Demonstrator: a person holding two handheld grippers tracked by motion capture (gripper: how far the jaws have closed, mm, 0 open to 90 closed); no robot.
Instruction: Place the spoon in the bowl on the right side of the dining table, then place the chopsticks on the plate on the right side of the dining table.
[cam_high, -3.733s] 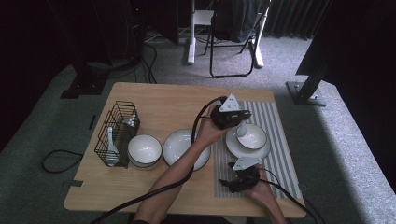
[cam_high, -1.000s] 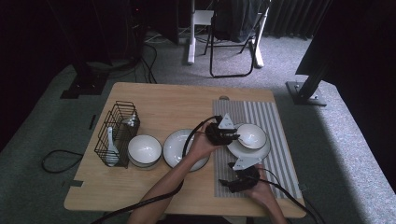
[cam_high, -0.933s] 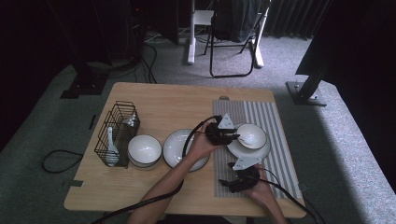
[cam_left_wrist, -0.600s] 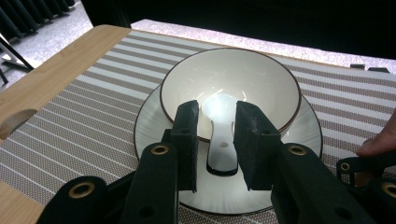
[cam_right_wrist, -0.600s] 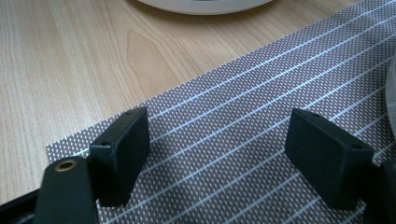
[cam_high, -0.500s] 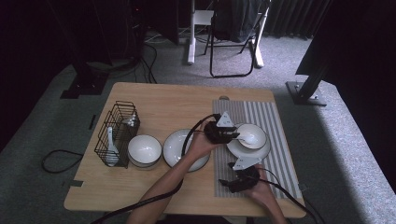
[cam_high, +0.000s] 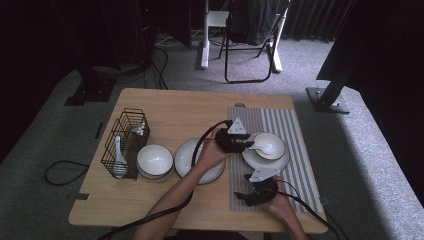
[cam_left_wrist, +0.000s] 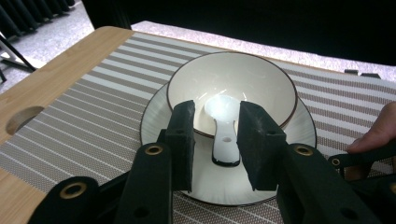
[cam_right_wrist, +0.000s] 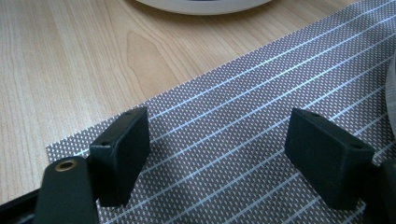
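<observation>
A white ceramic soup spoon (cam_left_wrist: 224, 126) lies in a white bowl with a dark rim (cam_left_wrist: 261, 79), its scoop in the bowl's hollow and its handle leaning out over the near rim. The bowl sits on a white plate (cam_left_wrist: 154, 112), which rests on a grey striped placemat (cam_left_wrist: 93, 93) at the right of the wooden tabletop (cam_high: 170, 107). The left hand-held gripper (cam_left_wrist: 216, 135) has just been opening: its jaws stand apart on either side of the spoon handle, not pressing it, so the spoon looks newly set down. The right hand-held gripper (cam_right_wrist: 233, 158) rests low over the placemat's near edge, jaws wide apart with nothing between them. Farther left stand a second plate (cam_high: 187, 155), a second bowl (cam_high: 154, 160) and a black wire rack (cam_high: 125, 142) with another spoon. This place setting seems complete; drawing the left gripper back remains.
</observation>
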